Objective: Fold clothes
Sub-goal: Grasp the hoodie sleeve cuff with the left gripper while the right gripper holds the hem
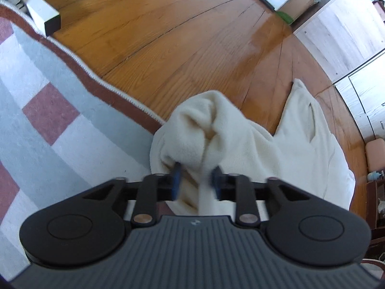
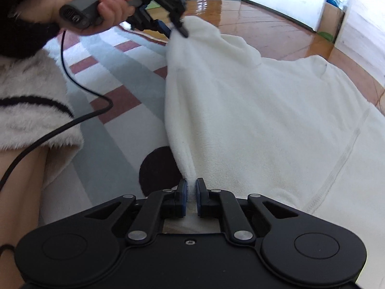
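Note:
A cream fleece garment (image 2: 252, 110) lies spread partly on the rug and partly on the wooden floor. My right gripper (image 2: 190, 198) is shut on a thin fold of its near edge. In the left wrist view my left gripper (image 1: 196, 183) holds a bunched part of the cream fleece garment (image 1: 199, 134) between its blue pads, lifted above the rug. The right wrist view shows the left gripper (image 2: 174, 27) at top centre, held by a hand (image 2: 96, 2), pinching the garment's far corner so the edge runs taut between both grippers.
A checked rug (image 1: 48, 110) in grey, white and red covers the left side, its brown border meeting the wooden floor (image 1: 168, 36). A white box (image 1: 41, 12) sits at the rug's far corner. Pale cabinets (image 1: 349, 36) stand at right. A black cable (image 2: 65, 120) trails over a fuzzy sleeve.

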Motion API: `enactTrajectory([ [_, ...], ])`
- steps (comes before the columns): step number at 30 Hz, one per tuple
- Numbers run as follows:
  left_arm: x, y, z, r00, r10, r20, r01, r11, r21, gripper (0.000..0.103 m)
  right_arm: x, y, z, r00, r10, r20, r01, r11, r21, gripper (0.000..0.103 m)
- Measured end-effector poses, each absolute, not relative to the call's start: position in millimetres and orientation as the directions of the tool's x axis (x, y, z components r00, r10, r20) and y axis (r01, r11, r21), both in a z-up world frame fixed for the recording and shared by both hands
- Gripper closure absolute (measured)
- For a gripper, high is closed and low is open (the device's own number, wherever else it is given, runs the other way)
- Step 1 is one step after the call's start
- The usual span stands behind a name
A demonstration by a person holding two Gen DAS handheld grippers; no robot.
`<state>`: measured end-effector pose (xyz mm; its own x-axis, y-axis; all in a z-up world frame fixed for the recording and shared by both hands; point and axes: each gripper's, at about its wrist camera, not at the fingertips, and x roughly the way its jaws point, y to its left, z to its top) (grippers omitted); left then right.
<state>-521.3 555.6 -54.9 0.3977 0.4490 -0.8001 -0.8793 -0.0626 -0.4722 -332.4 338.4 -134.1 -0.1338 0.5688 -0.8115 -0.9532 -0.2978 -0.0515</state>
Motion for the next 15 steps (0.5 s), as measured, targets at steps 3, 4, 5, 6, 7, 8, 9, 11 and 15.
enactTrajectory([
  [3,-526,555,-68,0.417,0.416,-0.808,-0.868,-0.082,-0.49,0.055,-343,330,-141,-0.104,0.567,-0.817,-0.931,-0.345,-0.121,0.092],
  [4,-522,557,-72,0.403,0.402,-0.823,-0.882,-0.071,-0.466,0.046,-346,328,-142,-0.097,0.57,-0.816,-0.925,-0.353,-0.137,0.091],
  [5,-517,559,-76,0.387,0.388,-0.836,-0.895,-0.059,-0.442,0.038,-347,327,-142,-0.095,0.573,-0.814,-0.924,-0.354,-0.142,0.091],
  [6,-513,561,-80,0.371,0.374,-0.85,-0.908,-0.047,-0.417,0.034,-346,327,-142,-0.098,0.573,-0.814,-0.926,-0.351,-0.136,0.091],
  [7,-509,562,-80,0.371,0.386,-0.844,-0.909,-0.034,-0.415,0.024,-344,328,-141,-0.106,0.569,-0.816,-0.931,-0.346,-0.121,0.091],
  [8,-506,562,-77,0.377,0.408,-0.831,-0.907,-0.021,-0.421,0.02,-342,329,-140,-0.116,0.563,-0.818,-0.936,-0.338,-0.1,0.09],
  [9,-503,562,-75,0.383,0.43,-0.818,-0.904,-0.007,-0.427,0.013,-339,330,-140,-0.128,0.556,-0.821,-0.942,-0.328,-0.075,0.09],
  [11,-498,562,-70,0.394,0.471,-0.789,-0.899,0.021,-0.436,0.012,-334,331,-140,-0.149,0.55,-0.822,-0.948,-0.316,-0.04,0.09],
  [15,-486,562,-60,0.417,0.549,-0.724,-0.889,0.079,-0.451,0.066,-331,329,-142,-0.16,0.557,-0.815,-0.955,-0.295,-0.014,0.089],
])
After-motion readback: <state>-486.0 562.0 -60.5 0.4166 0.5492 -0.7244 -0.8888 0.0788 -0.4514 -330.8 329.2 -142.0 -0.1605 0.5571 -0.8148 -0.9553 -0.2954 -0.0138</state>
